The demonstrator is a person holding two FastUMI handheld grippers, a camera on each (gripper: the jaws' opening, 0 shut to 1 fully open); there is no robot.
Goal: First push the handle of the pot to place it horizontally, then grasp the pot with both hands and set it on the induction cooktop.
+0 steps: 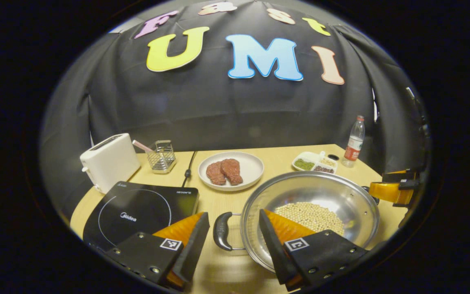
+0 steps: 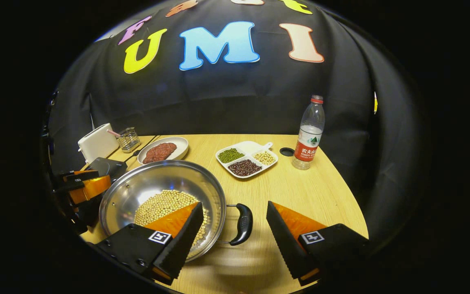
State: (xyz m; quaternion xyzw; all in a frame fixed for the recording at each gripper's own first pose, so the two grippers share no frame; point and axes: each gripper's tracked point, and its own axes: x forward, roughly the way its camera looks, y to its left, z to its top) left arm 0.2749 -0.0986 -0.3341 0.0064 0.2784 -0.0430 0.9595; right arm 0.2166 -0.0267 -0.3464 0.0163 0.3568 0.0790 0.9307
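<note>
Both pairs of fingers (image 1: 202, 232) (image 2: 284, 228) gape wide, holding nothing, each straddling a black side handle (image 1: 221, 231) (image 2: 243, 223) of the steel pot (image 1: 341, 196) of pale beans, which sits on the counter (image 2: 320, 196) beside the cooktop (image 1: 137, 208), apparently not yet gripped or lifted.

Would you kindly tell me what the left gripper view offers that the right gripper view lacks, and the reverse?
Left gripper view: the whole ringed top of the induction cooktop, and the left handle of the pot between the open jaws of the left gripper. Right gripper view: the right handle between the open jaws of the right gripper. Shared: the pot with beans, plate of meat, toaster, bottle.
</note>
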